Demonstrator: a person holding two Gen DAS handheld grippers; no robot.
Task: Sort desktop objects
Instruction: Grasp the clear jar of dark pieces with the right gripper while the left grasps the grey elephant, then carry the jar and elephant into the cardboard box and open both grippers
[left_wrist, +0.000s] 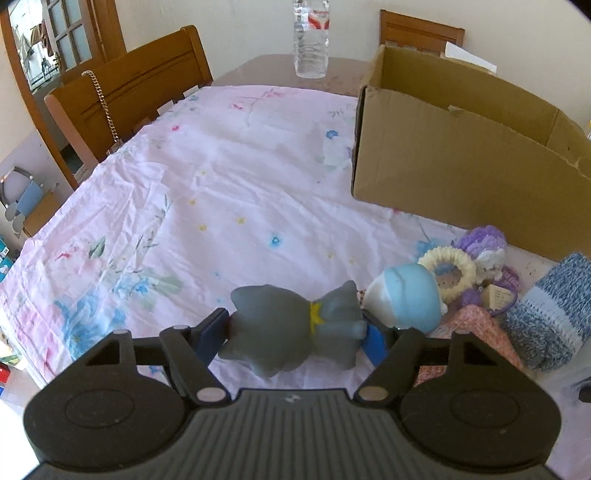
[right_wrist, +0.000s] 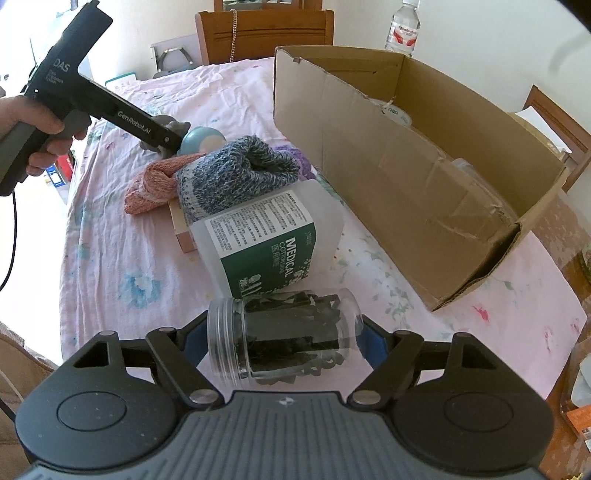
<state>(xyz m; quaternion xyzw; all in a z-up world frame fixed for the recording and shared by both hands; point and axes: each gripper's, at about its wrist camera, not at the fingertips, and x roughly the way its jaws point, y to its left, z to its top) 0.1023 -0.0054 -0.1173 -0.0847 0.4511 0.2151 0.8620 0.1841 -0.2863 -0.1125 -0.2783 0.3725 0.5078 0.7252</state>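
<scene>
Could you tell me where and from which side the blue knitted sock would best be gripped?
Probably at the rolled open cuff of the blue knitted sock, coming from above: it rests on top of the pink sock and cotton swab box, so its bulging upper end is exposed and soft enough to pinch.

Right tongs around clear jar

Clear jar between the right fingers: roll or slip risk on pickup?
The jar lies on its side, so it would probably roll if nudged. Its smooth clear wall looks slippery against the right gripper pads. Dark pieces fill it, so likely light but apt to shift.
</scene>
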